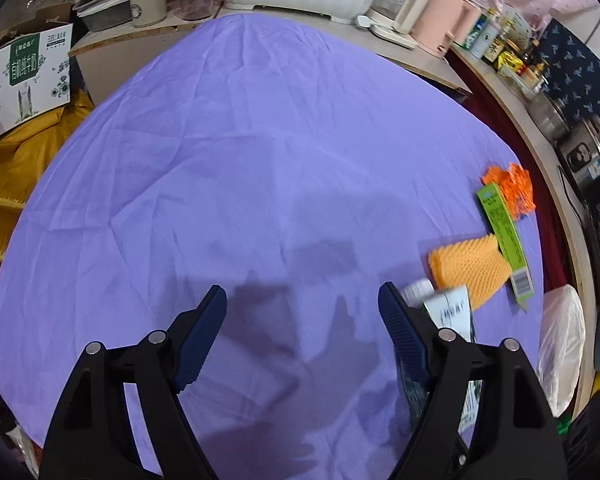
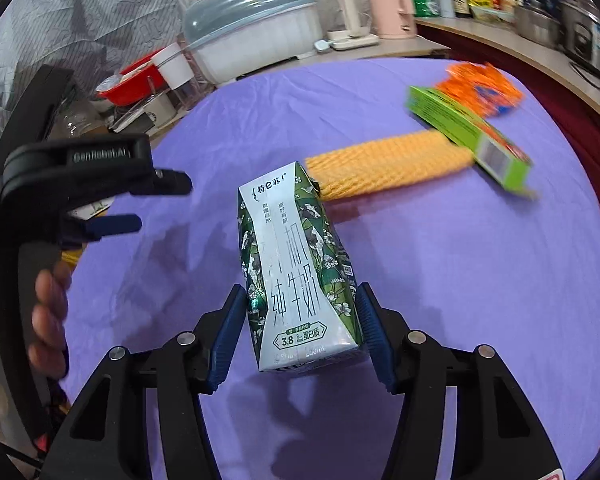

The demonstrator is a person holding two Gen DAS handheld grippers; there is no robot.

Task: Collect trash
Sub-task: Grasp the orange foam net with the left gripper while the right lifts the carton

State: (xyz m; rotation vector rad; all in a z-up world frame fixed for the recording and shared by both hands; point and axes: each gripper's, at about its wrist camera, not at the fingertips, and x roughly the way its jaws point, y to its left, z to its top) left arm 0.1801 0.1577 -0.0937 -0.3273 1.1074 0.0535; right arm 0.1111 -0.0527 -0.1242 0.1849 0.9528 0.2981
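A green-and-white milk carton [image 2: 296, 264] sits between the blue pads of my right gripper [image 2: 300, 292], which is shut on it; its sides are pinched in at the pads. In the left wrist view the carton [image 1: 452, 312] shows partly behind one finger. My left gripper [image 1: 302, 292] hangs open over bare purple cloth with nothing between its fingers. From the right wrist view it [image 2: 164, 202] appears at the left, held by a hand [image 2: 48, 304]. A yellow foam net [image 2: 388, 164], a green box [image 2: 464, 128] and an orange wrapper [image 2: 480, 88] lie beyond the carton.
The purple tablecloth [image 1: 260, 140] covers a round table. A white plastic bag [image 1: 560, 344] hangs off its right edge. Behind it are a white lidded container [image 2: 252, 40], a red basin [image 2: 132, 84], kettles and jars. A printed cardboard box [image 1: 24, 76] stands at the left.
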